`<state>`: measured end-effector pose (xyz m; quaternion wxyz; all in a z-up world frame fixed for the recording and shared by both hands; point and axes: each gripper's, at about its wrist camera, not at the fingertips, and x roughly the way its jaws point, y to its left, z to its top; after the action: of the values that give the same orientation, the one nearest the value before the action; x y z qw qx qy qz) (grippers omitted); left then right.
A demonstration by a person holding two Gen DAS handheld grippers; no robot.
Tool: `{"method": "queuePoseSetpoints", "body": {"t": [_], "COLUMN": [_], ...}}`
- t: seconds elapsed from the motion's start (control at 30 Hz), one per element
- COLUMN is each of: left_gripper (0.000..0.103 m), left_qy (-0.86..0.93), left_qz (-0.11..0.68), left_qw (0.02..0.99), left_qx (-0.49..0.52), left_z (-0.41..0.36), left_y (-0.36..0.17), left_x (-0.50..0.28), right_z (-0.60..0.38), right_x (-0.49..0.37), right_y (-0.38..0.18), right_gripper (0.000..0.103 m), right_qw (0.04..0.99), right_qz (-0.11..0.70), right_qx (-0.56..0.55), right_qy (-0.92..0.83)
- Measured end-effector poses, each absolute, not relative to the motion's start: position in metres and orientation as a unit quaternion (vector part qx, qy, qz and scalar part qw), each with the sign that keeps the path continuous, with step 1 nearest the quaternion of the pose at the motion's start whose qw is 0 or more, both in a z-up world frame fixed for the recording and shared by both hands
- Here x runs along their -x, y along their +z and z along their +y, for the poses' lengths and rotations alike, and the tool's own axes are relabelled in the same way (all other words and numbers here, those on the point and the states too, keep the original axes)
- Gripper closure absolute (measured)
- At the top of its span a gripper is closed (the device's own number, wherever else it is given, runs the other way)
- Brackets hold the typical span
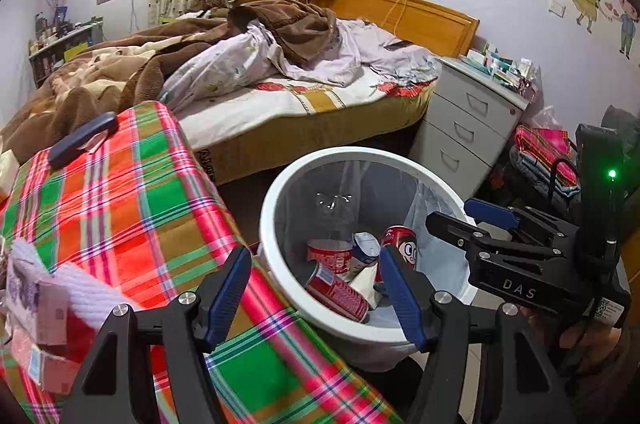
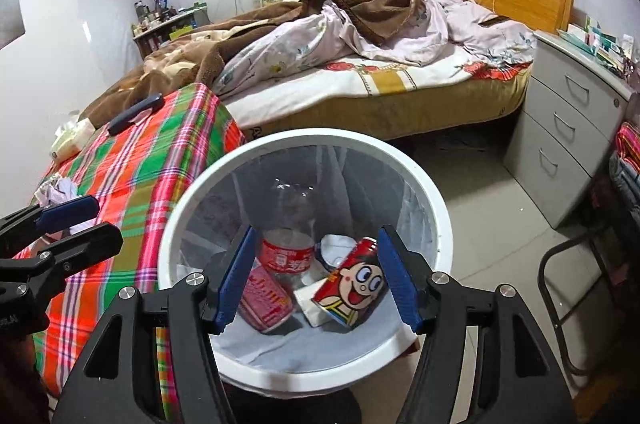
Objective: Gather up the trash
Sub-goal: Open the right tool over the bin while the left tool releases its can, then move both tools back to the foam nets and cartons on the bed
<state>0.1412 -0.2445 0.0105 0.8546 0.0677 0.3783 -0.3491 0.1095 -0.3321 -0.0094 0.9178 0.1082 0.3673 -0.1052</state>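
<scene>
Cans [image 1: 338, 290] in white bin [image 1: 280, 288] beside plaid-covered table [image 1: 120, 208].

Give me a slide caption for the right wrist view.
Open right gripper above the white trash bin holding cans and a bottle.

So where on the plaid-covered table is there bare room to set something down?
The plaid cloth lies bare between the dark case and the white bin. Its left edge is crowded: tissue pack, crumpled paper. The near corner holds packets.

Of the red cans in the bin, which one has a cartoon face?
The can with the cartoon face, rightmost in the bin; the pink-labelled can shows only text.
</scene>
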Motion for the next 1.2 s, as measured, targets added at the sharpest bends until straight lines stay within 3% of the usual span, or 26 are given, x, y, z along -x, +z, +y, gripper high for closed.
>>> {"method": "queuePoseSetpoints", "body": {"t": [0.7, 1.2], "left_gripper": [0.037, 0.033], "left_qy": [-0.250, -0.154], "left_qz": [0.353, 0.368], "left_qw": [0.901, 0.917], "left_qx": [-0.032, 0.013], "left_z": [-0.138, -0.047], "left_y": [0.030, 0.017], "left_x": [-0.135, -0.149], "right_z": [-0.273, -0.214], "right_x": [-0.123, -0.153], "right_y": [0.005, 0.002], "right_gripper": [0.039, 0.039], "right_qw": [0.936, 0.936], "right_qz": [0.338, 0.344], "right_qx": [-0.090, -0.059], "right_qy": [-0.044, 0.030]}}
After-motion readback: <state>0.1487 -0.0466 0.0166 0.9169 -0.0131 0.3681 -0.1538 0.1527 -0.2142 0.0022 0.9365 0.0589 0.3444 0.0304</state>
